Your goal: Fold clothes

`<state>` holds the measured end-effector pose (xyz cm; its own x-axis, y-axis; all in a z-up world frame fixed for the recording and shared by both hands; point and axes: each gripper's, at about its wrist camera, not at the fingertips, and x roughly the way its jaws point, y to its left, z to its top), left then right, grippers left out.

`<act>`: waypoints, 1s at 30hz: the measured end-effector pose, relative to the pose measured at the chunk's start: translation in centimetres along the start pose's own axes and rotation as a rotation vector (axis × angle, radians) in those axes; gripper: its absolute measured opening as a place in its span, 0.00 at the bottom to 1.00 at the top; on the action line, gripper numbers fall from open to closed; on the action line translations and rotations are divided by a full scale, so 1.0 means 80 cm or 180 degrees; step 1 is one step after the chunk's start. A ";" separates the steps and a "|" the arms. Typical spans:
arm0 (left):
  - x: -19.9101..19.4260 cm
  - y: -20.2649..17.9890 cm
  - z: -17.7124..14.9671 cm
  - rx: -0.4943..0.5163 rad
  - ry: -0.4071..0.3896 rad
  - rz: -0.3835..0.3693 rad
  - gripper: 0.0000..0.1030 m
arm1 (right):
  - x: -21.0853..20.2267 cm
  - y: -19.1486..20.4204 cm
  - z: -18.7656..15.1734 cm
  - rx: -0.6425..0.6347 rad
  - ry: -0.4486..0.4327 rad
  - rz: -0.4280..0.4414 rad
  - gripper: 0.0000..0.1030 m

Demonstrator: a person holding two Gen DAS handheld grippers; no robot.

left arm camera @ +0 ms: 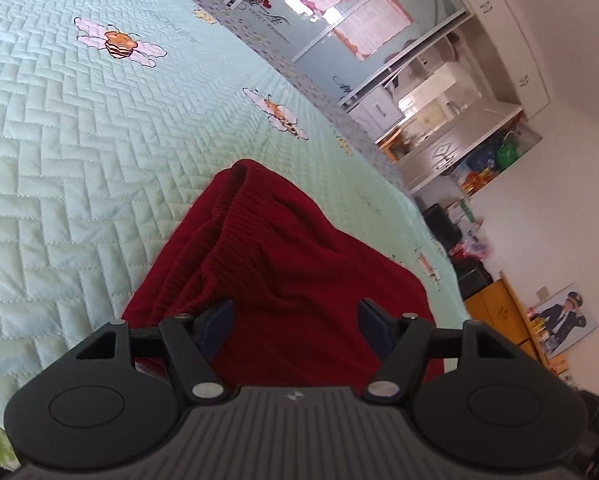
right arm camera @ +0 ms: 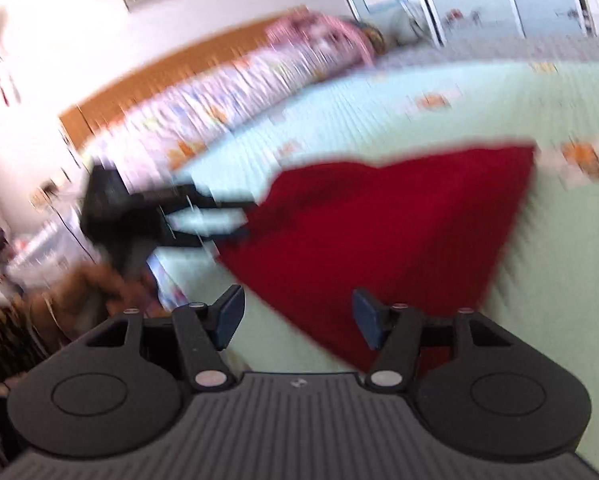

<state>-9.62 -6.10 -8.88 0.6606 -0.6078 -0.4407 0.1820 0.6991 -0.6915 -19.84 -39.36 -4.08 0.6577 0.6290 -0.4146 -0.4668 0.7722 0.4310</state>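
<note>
Wide, empty jaws of the left gripper hung over the red garment's ribbed waistband on the quilted bed, right gripper likewise agape at its near edge; grasp step pending, next move needed both closing on cloth.

Red garment: matt ribbed knit cloth; bedspread: quilted pale-green cloth, stitched herringbone; left tool: matt black plastic.

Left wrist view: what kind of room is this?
Most likely a home bedroom. A bed with a mint quilted bedspread printed with bees fills the view, a dark red knit garment lies on it, and a wardrobe with sliding mirrored doors stands beyond.
</note>
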 end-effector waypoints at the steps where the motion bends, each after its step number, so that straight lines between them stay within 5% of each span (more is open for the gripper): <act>1: 0.000 -0.004 -0.001 0.0051 -0.0003 0.0015 0.69 | 0.008 -0.006 0.001 0.0109 -0.0043 0.0079 0.66; 2: 0.000 -0.006 -0.002 0.0086 0.0000 0.0037 0.69 | 0.017 -0.014 -0.001 0.0244 -0.0068 0.0163 0.68; 4: 0.000 -0.009 -0.001 0.0089 0.0015 0.0078 0.69 | 0.050 -0.041 -0.013 0.0529 0.0316 0.0110 0.62; 9: 0.000 -0.015 0.005 0.0014 0.0072 0.0145 0.70 | 0.047 -0.048 -0.007 0.0576 0.0400 0.0152 0.58; 12: 0.002 -0.015 0.004 0.0034 0.0078 0.0167 0.71 | 0.039 -0.054 0.023 0.0643 0.0276 0.0311 0.57; 18: -0.004 0.021 -0.001 -0.0263 -0.0084 -0.0223 0.71 | 0.099 -0.073 0.128 0.0400 0.0245 0.0571 0.47; 25: -0.004 0.030 0.001 -0.0249 -0.0076 -0.0352 0.69 | 0.277 -0.078 0.187 0.0461 0.1263 0.1201 0.47; 27: -0.003 0.032 0.003 -0.0220 -0.0059 -0.0355 0.65 | 0.332 -0.087 0.178 0.0318 0.1573 0.0944 0.45; 28: -0.004 0.034 0.003 -0.0216 -0.0059 -0.0350 0.62 | 0.352 -0.098 0.173 0.0370 0.1657 0.0879 0.35; 30: -0.004 0.039 0.003 -0.0285 -0.0059 -0.0387 0.62 | 0.371 -0.117 0.168 0.0523 0.1672 0.0801 0.32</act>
<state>-9.10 -3.63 -10.72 0.6511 -0.6783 -0.3405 0.1963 0.5839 -0.7878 12.05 -29.12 -9.64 0.1394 0.7830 -0.6062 -0.4452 0.5964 0.6679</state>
